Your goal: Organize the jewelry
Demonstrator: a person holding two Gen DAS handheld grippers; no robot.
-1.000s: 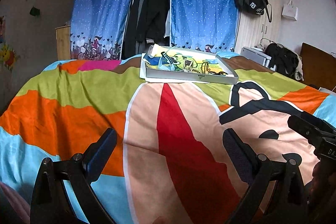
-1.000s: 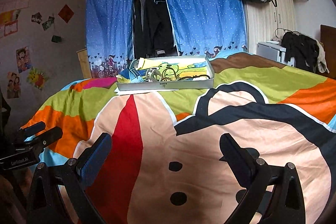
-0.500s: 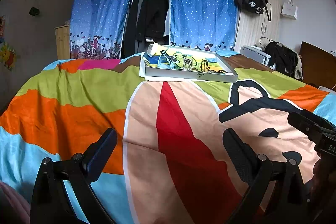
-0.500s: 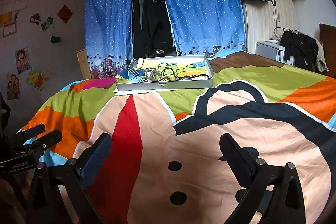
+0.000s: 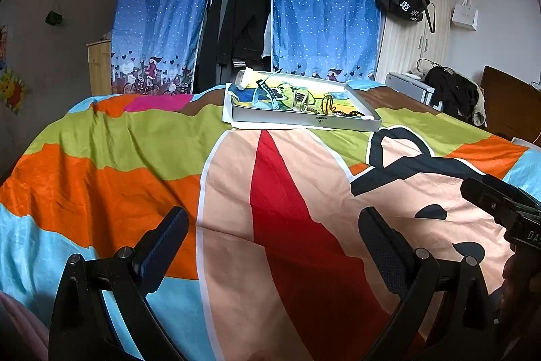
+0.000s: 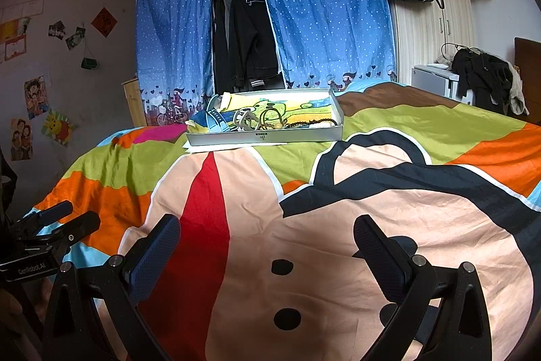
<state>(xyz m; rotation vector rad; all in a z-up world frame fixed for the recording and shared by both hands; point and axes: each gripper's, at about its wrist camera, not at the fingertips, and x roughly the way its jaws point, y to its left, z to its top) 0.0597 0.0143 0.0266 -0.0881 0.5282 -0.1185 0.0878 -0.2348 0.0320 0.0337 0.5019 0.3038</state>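
While the jewelry [image 6: 287, 122] lies heaped in the tray [image 6: 267, 136] far across the bed [image 6: 304, 192], your left gripper [image 5: 270, 239] and right gripper [image 6: 267, 242] hover well short of it, fingers apart and empty. Sorted or not, you cannot tell; any pick calls for a long reach forward.

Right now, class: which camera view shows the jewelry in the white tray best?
The right wrist view: the tray faces it squarely, and the jewelry appears larger. The left wrist view shows the same tray at an angle, with its jewelry smaller.
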